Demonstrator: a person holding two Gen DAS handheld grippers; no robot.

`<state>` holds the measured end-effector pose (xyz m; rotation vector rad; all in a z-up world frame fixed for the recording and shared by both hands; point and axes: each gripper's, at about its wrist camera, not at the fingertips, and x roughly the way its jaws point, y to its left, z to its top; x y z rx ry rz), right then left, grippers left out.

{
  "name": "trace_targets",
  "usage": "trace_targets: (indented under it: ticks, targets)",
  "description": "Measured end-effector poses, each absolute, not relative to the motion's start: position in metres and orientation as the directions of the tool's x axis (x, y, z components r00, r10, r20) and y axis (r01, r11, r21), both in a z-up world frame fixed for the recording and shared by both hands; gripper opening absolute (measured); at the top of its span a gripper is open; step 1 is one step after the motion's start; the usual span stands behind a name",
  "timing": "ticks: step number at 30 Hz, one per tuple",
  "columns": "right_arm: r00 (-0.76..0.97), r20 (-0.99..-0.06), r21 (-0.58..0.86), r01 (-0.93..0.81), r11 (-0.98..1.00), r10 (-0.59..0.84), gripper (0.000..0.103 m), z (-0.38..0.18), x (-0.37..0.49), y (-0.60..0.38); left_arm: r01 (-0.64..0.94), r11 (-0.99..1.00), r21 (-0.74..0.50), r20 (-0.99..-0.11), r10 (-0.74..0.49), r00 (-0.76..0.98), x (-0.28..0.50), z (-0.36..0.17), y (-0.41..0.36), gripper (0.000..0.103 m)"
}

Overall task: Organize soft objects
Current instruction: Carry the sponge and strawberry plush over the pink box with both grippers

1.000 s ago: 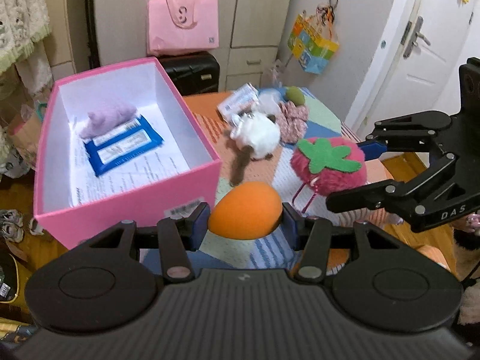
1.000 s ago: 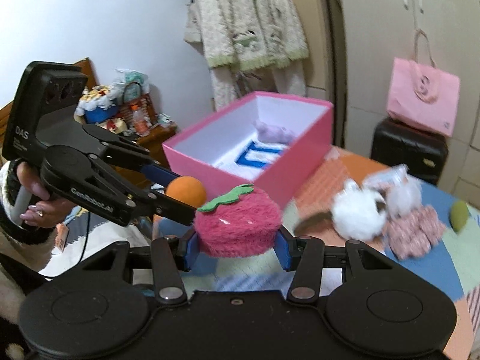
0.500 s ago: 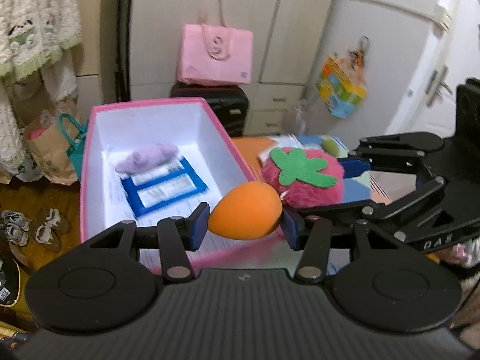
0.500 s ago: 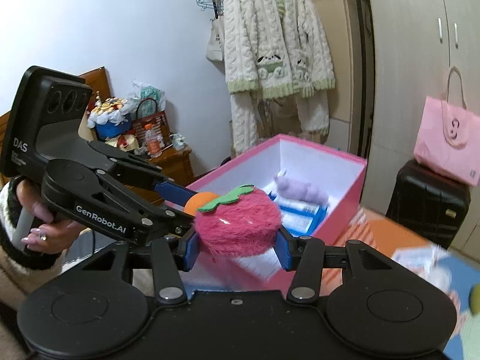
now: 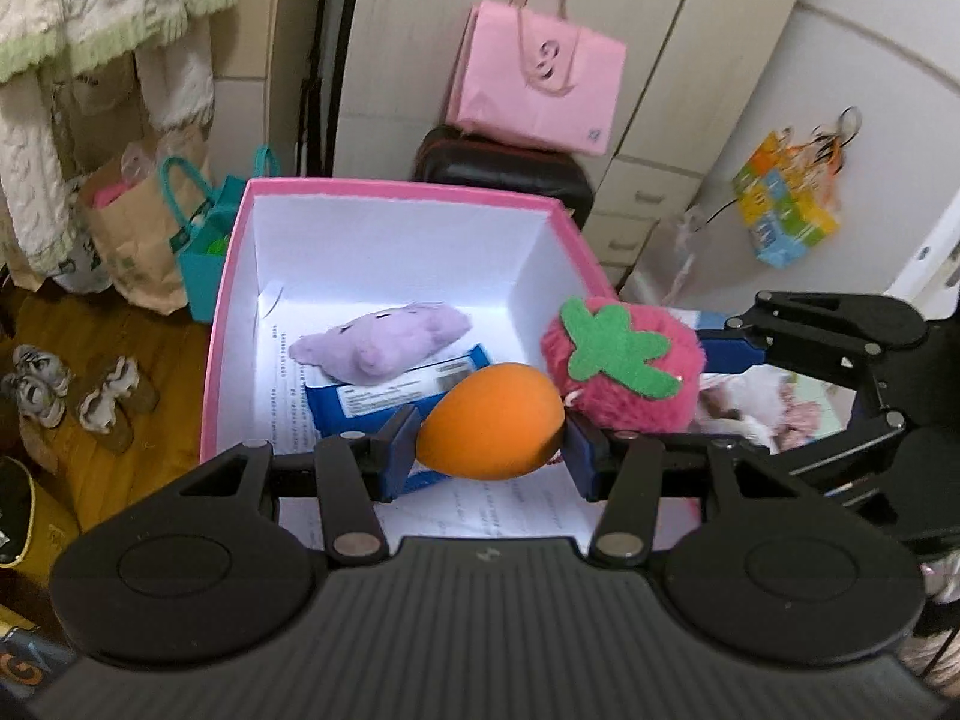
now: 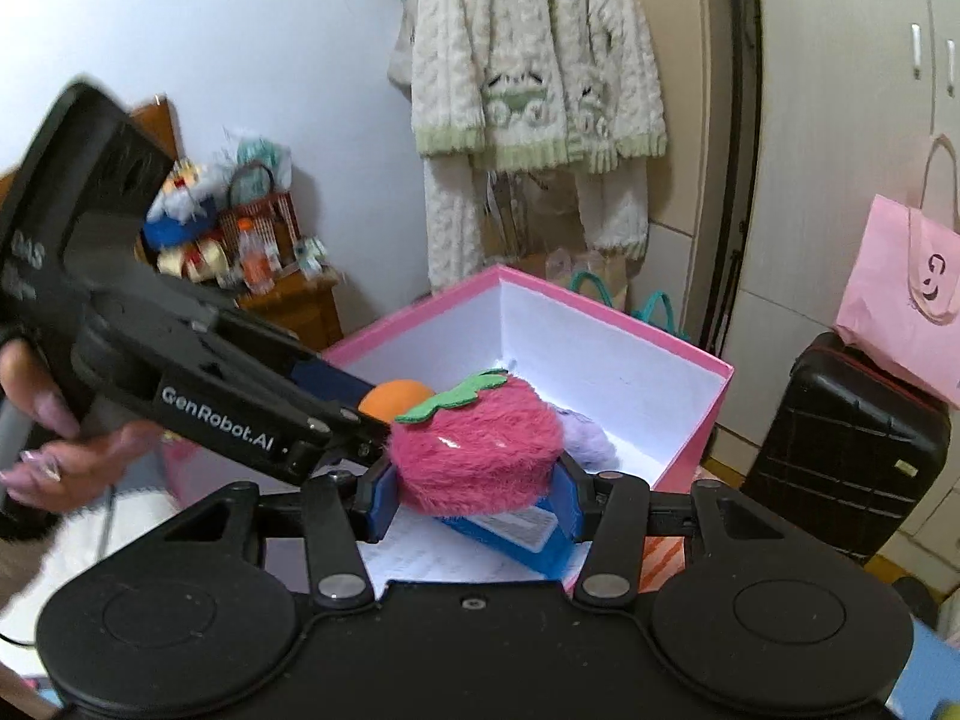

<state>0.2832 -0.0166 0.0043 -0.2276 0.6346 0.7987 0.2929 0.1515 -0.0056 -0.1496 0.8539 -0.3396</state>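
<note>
Gripping an orange sponge and plush strawberry, both tools hang inside the pink box's rim.

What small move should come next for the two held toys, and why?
Probably lower both a little, then open. The left tool grips the orange sponge egg and the right tool grips the pink plush strawberry, both held above the open pink box, where the purple plush and the blue packet already lie.
</note>
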Motion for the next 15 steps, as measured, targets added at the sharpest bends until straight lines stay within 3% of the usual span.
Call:
trace_targets:
  ticks: [8,15]
  targets:
    - [0.55,-0.665,-0.09,-0.73,0.677,0.505,0.055,-0.01,0.311,0.004,0.155,0.94,-0.303,-0.768,-0.337,0.544,0.337,-0.034,0.158,0.05]
    - [0.562,-0.689,-0.106,-0.702,0.704,0.457,0.057,-0.027,0.325,0.014,0.096,0.949,-0.3,-0.789,-0.304,0.533,0.354,-0.052,0.16,0.05]
